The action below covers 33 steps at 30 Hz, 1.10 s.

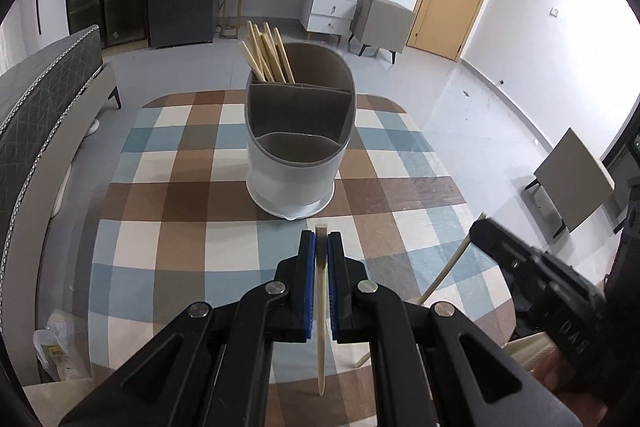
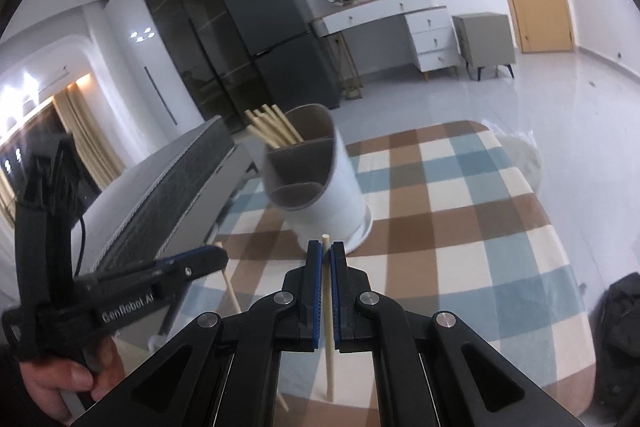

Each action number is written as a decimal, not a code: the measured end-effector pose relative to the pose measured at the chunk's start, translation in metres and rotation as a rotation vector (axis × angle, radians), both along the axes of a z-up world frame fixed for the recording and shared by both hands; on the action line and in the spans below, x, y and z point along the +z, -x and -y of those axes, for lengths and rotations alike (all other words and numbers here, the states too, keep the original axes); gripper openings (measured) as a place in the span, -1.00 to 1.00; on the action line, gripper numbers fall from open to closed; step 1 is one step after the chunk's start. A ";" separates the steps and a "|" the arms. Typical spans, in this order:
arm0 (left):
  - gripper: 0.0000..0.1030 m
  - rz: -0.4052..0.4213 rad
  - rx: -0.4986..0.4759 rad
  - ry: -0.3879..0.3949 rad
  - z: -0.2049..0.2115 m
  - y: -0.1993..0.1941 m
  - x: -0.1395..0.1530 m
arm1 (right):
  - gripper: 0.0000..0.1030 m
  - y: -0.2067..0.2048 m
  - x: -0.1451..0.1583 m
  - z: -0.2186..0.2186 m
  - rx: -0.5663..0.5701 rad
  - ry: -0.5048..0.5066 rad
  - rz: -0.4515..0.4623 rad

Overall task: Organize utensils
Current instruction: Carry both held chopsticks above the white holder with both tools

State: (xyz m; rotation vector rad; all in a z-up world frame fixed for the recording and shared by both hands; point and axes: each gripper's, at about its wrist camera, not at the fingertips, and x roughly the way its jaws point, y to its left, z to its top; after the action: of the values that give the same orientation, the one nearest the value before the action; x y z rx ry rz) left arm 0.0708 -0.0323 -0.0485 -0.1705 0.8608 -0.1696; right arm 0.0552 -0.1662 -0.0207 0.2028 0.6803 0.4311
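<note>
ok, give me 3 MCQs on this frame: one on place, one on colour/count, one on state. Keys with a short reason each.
1. Where are the stored chopsticks in the holder?
A. front compartment
B. far-left compartment
C. on the cloth

2. How many compartments does the holder show?
A. one
B. three
C. five

3. What is the left gripper doing?
A. open, holding nothing
B. shut on a chopstick
C. gripping the holder rim

Answers:
1 B, the bundle stands behind the divider at far left.
2 B, dividers split it into three.
3 B, the stick sits between its closed blue pads.
</note>
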 end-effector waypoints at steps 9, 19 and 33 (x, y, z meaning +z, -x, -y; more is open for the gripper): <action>-0.97 0.024 0.007 0.005 -0.012 0.016 0.013 | -0.94 0.019 0.008 -0.003 -0.014 0.014 0.032; -0.97 0.044 0.009 -0.007 -0.020 0.021 0.025 | -0.94 0.035 0.032 -0.007 0.025 -0.009 0.123; -0.98 0.078 0.003 0.066 -0.029 0.000 0.069 | -0.94 0.019 0.059 -0.009 0.040 0.012 0.183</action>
State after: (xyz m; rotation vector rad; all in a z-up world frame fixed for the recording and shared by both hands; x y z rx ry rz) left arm 0.0710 -0.0031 0.0209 -0.2260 0.7776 -0.2005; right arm 0.0365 -0.1575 0.0383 0.1363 0.5080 0.4773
